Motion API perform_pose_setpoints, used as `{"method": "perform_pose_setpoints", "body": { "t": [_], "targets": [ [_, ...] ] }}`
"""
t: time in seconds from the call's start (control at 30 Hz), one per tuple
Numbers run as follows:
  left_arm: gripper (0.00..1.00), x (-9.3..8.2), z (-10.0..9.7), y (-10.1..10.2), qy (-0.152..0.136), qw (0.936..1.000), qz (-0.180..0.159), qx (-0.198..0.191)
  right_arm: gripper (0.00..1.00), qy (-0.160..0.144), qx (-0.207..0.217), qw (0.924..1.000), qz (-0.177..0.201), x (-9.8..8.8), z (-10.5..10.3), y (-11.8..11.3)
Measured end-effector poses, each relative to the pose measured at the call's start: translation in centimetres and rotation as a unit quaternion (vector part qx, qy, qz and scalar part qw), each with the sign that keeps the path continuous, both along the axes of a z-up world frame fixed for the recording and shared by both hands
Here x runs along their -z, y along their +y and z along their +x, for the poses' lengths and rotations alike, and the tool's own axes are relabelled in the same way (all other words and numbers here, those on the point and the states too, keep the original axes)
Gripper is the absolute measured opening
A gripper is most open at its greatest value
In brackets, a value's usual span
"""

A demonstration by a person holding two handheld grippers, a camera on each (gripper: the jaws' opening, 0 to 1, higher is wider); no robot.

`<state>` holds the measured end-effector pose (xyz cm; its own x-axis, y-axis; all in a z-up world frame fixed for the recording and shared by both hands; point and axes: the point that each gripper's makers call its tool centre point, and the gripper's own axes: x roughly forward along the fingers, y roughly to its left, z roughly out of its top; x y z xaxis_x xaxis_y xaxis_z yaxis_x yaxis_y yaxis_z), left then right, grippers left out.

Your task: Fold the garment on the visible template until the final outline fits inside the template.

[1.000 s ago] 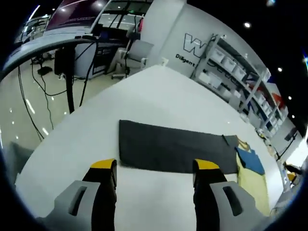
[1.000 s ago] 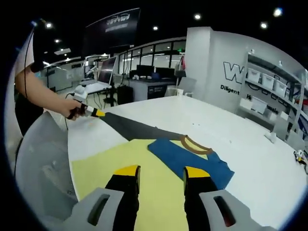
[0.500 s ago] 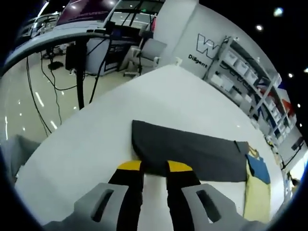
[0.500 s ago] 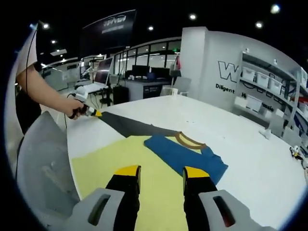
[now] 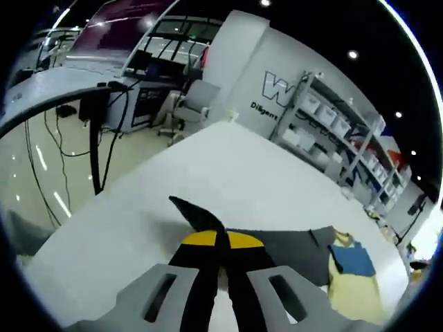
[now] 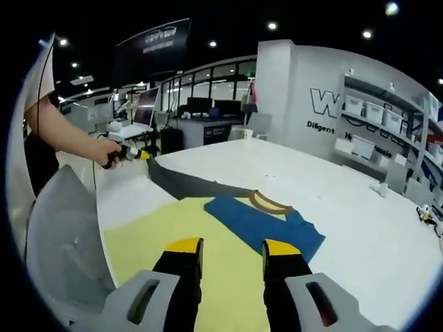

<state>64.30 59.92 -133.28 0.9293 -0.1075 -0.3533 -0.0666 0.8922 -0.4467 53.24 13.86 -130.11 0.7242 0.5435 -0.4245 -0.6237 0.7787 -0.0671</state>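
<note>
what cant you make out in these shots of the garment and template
- Left gripper view: the left gripper hides the pinched edge of the dark grey garment.
- Right gripper view: the right gripper covers part of the pale yellow template; the folded blue cloth hides its far side.

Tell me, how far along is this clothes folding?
Early, by the look of it. Done: the blue top lies half on the yellow template, and the left gripper has shut on the end of the dark grey garment, lifting its corner off the white table. The right gripper hangs open above the template. Left: folding everything to fit inside the template.
</note>
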Motion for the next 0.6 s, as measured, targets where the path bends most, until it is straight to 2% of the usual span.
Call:
{"method": "perform_pose_setpoints", "body": {
  "t": [0.17,0.33,0.43,0.6],
  "targets": [
    [0.0,-2.6,2.1,-3.5,-0.038,0.9979,-0.015,0.051,0.29,0.0,0.0,1.0,0.007,0.1,0.0,0.1],
    [0.0,-4.7,4.0,-7.6,-0.071,0.9924,-0.031,0.096,0.29,0.002,0.003,0.9999,0.013,0.5,0.1,-0.3],
    [0.0,-6.1,5.1,-10.8,-0.091,0.9857,-0.042,0.135,0.29,0.001,0.006,0.9999,0.015,0.4,0.1,-0.5],
    [0.0,-8.2,6.7,-15.1,-0.124,0.9744,-0.06,0.177,0.29,0.003,0.009,0.9998,0.019,0.6,0.2,-0.9]
  ]
}}
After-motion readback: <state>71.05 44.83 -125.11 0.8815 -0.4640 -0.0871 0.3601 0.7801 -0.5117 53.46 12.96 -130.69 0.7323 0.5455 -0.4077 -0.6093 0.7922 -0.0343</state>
